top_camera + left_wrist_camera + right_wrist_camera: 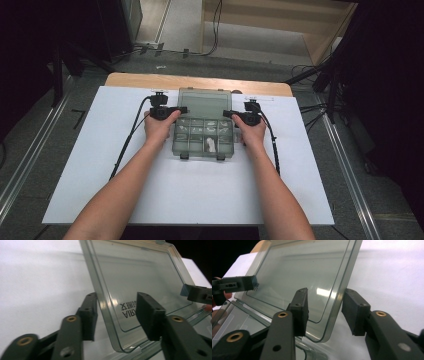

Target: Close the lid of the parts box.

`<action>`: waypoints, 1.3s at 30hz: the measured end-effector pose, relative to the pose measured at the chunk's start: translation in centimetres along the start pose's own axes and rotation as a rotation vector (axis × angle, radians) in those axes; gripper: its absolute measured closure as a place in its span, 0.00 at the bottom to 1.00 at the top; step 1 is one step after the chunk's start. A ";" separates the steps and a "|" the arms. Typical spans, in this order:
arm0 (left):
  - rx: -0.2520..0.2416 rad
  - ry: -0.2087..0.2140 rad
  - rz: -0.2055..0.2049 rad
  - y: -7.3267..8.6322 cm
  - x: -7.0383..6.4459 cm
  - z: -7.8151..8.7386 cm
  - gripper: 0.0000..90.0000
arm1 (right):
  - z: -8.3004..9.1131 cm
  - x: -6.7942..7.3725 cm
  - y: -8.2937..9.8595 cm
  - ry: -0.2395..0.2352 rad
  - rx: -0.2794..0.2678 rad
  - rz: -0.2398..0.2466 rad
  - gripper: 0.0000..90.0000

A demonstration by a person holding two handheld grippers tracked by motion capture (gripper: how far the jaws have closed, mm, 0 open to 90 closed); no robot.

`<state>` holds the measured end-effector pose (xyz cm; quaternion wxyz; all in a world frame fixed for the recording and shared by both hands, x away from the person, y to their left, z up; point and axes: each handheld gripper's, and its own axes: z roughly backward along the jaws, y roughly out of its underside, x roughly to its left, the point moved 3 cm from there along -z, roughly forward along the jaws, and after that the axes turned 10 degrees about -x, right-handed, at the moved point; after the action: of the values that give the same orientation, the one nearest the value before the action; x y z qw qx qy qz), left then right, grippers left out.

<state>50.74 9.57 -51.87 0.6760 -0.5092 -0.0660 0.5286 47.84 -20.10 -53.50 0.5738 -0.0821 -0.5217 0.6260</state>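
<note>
Only readable bit is "AIRX" plus some small characters I can't make out, moulded into the clear lid (140,282) and seen mirrored. The organizer box (204,136) is smoky see-through plastic with small compartments, sitting mid-table on the white sheet (150,195), lid tilted up. Left gripper (116,312) and right gripper (324,308) each straddle a lid edge, jaws spread, not pinching.

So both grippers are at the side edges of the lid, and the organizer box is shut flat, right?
Not shut. The lid of the compartment box stands raised, as the high view shows. The left gripper and right gripper do straddle its side edges, jaws spread with gaps.
</note>
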 end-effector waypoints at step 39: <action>-0.167 0.059 -0.145 -4.7 -0.7 2.3 0.86 | 2.9 1.5 0.1 0.060 -0.155 0.294 0.90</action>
<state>52.06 10.86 -46.90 0.6693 -0.5728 -0.1267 0.4559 45.30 -20.49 -51.54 0.4834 -0.2200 -0.5333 0.6584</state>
